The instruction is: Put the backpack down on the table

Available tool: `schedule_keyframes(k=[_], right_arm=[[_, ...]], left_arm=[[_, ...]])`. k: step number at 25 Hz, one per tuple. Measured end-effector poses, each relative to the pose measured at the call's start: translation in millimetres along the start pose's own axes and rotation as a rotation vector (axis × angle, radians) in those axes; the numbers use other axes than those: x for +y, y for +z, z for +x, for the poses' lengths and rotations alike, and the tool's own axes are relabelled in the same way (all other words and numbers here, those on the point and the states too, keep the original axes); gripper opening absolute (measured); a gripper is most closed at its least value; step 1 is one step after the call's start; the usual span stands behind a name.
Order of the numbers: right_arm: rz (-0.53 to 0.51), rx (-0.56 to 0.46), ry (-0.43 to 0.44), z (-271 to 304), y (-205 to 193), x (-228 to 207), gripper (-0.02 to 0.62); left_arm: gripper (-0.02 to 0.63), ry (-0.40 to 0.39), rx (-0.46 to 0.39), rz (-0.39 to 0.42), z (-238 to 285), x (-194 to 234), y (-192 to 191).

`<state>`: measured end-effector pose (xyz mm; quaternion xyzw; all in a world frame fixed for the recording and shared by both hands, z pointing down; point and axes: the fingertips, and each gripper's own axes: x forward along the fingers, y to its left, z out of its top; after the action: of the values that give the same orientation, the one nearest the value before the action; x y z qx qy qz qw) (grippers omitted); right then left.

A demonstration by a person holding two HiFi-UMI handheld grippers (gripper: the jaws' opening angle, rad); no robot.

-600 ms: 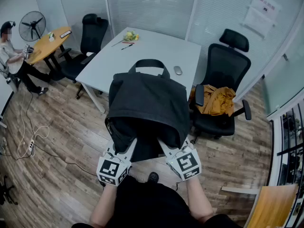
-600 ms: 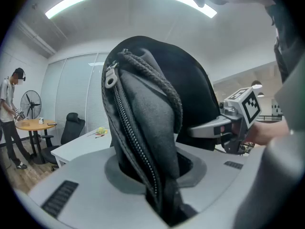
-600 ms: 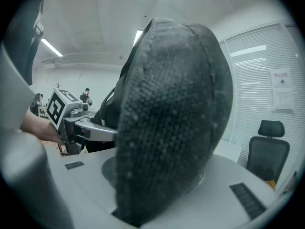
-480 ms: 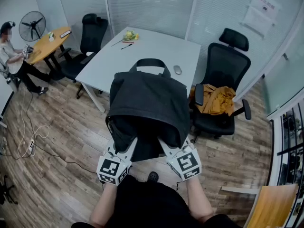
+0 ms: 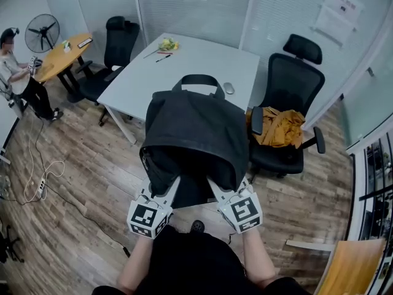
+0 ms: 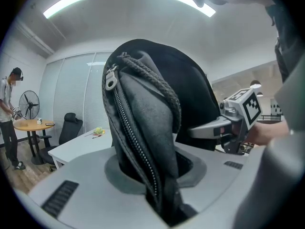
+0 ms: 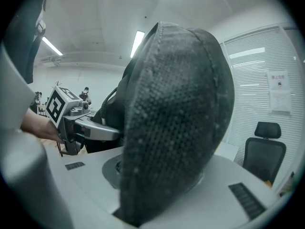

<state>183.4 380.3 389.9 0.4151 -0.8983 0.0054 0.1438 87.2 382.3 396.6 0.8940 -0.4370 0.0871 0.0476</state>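
A black backpack (image 5: 195, 134) hangs in the air in front of me, its carry handle (image 5: 198, 80) pointing toward the white table (image 5: 184, 66). My left gripper (image 5: 170, 190) is shut on the backpack's zippered edge (image 6: 138, 142). My right gripper (image 5: 213, 188) is shut on a padded mesh part of the backpack (image 7: 176, 128). Both grippers hold the near, lower end, side by side. In each gripper view the other gripper shows beyond the fabric: the right gripper (image 6: 209, 128) and the left gripper (image 7: 102, 131).
The table carries a computer mouse (image 5: 229, 90), a pen (image 5: 163, 60) and a yellow-green item (image 5: 168, 45). Black office chairs (image 5: 288, 91) stand around it, one with an orange cloth (image 5: 279, 129). A person (image 5: 18, 72) sits at a round wooden table (image 5: 61, 53) far left, near a fan (image 5: 42, 34).
The backpack and both grippers have shifted slightly to the right and a little toward the table. Both grips are unchanged.
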Motion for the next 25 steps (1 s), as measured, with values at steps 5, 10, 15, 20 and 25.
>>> schedule_keyframes(k=[5,10,15,20,25], right_arm=[[0.025,-0.023,0.025,-8.6,-3.8,-8.9,0.112],[0.027,-0.023,0.060,-14.3,-14.0,-13.9,0.106],[0.049,-0.013,0.083,-11.0,-22.7,-10.2,0.104],[0.068,-0.005,0.087,-3.9,-28.0,-10.1,0.104],[0.075,0.011,0.082,8.0,-27.1,-18.2,0.104]], left_arm=[[0.104,0.022,0.001,0.001,5.2,-8.3,-1.2],[0.102,0.043,0.013,-0.012,8.8,-20.9,-10.0],[0.101,0.060,0.034,-0.012,6.9,-19.7,-17.8],[0.103,0.057,0.047,-0.011,9.8,-13.2,-22.5],[0.103,0.045,0.044,-0.001,21.7,-2.9,-21.8]])
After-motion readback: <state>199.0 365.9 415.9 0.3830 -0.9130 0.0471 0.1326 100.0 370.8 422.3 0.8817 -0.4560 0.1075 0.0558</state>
